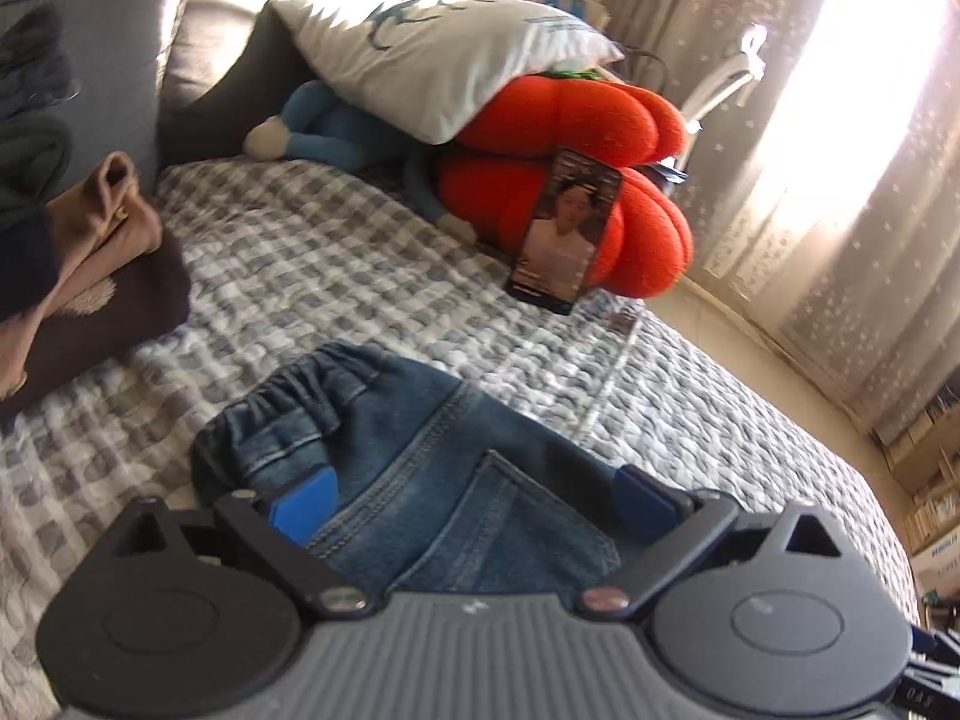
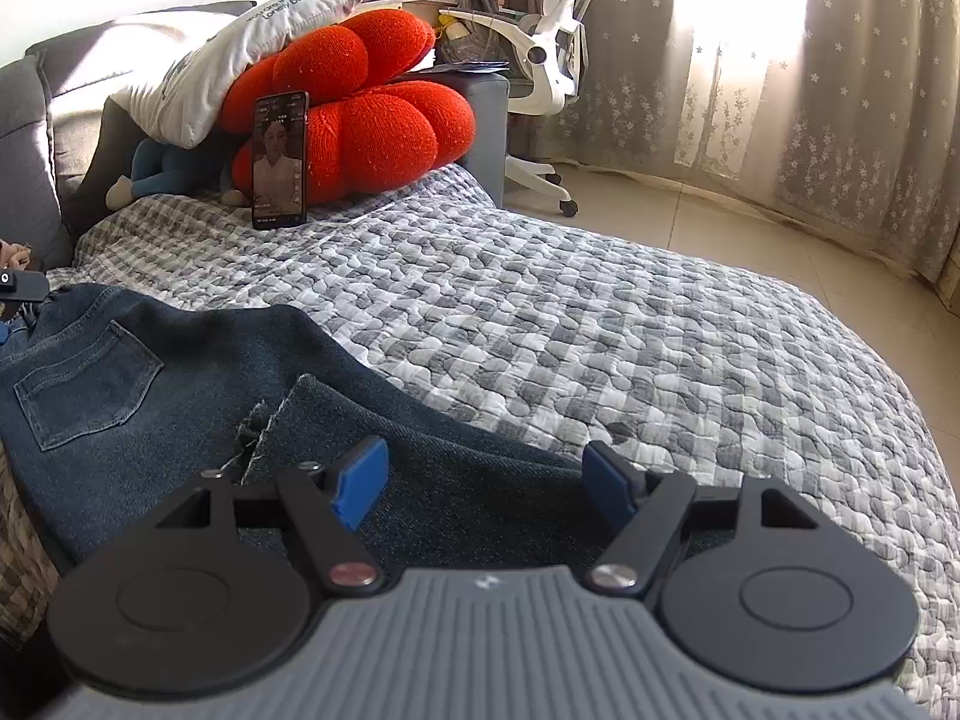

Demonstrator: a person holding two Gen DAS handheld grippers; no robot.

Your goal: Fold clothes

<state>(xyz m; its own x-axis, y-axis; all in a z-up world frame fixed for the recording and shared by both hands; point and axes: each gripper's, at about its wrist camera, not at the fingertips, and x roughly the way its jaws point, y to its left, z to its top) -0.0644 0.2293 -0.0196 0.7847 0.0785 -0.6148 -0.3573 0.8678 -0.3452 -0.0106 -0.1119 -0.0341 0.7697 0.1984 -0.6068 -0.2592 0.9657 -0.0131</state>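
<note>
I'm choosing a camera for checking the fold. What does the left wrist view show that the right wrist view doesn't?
Left wrist only: the jeans' elastic waistband and a pile of brown and dark clothes.
Right wrist only: the frayed leg hem, a white office chair.
Both: the jeans, their back pocket, the phone, the red cushion, the checked quilt.

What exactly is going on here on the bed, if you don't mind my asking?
A person with two handheld grippers is folding a pair of jeans on the checked bedspread. The left gripper hangs open over the waistband end, the right gripper open over the folded-over leg hems. Neither is gripping the denim.
</note>
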